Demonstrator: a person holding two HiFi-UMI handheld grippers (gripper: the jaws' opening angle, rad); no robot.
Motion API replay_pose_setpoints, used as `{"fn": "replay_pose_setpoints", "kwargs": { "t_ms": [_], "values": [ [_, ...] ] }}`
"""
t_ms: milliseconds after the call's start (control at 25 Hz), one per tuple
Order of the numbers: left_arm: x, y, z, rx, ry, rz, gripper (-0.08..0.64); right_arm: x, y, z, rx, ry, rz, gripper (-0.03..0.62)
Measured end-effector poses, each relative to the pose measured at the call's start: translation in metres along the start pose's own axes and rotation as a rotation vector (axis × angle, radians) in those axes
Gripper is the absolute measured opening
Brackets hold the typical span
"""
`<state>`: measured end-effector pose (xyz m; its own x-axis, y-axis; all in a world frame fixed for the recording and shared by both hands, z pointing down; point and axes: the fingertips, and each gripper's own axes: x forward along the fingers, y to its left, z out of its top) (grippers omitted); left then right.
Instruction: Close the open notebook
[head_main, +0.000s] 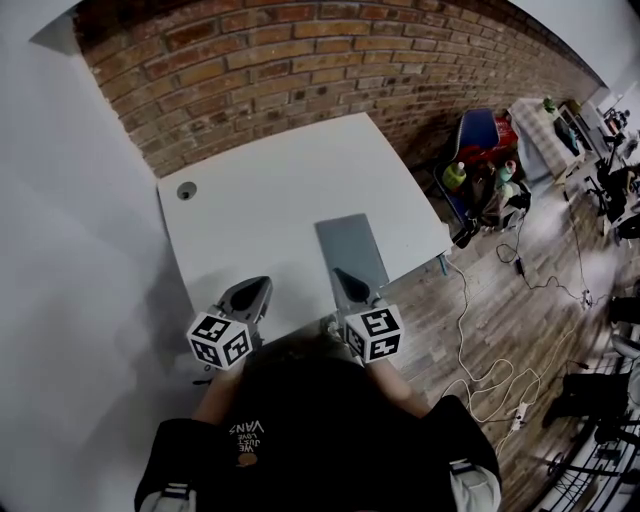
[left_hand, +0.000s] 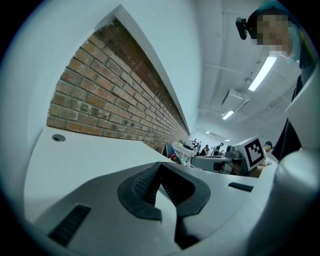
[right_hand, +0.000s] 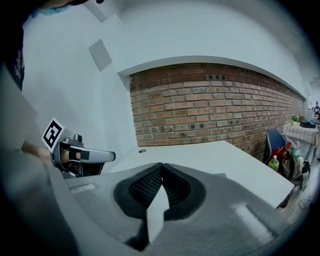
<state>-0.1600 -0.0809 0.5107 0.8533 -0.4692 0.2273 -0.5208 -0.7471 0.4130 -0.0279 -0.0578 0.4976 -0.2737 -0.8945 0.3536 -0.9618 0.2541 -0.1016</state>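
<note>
The left tool (head_main: 262, 287) and right tool (head_main: 341, 273) are hovering over the white bench (head_main: 270, 190), jaws together and empty. The grey notebook (head_main: 352, 240) is lying shut by the right tool.

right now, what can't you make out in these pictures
notebook, head view: its near end is covered by the right gripper; only a flat grey slab shows, no pages.
notebook, both gripper views: not seen; each gripper's own body fills the lower frame.
items by the blue chair, head view: too small to name.
table, head view: near edge partly hidden by the person's head.
</note>
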Motion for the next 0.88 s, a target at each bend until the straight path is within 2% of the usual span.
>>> {"fn": "replay_pose_setpoints", "kwargs": {
  "t_ms": [880],
  "values": [
    [-0.01, 0.0, 0.001, -0.002, -0.008, 0.003, 0.006, -0.003, 0.011, 0.002, -0.02, 0.007, 0.009, -0.003]
  ]
}}
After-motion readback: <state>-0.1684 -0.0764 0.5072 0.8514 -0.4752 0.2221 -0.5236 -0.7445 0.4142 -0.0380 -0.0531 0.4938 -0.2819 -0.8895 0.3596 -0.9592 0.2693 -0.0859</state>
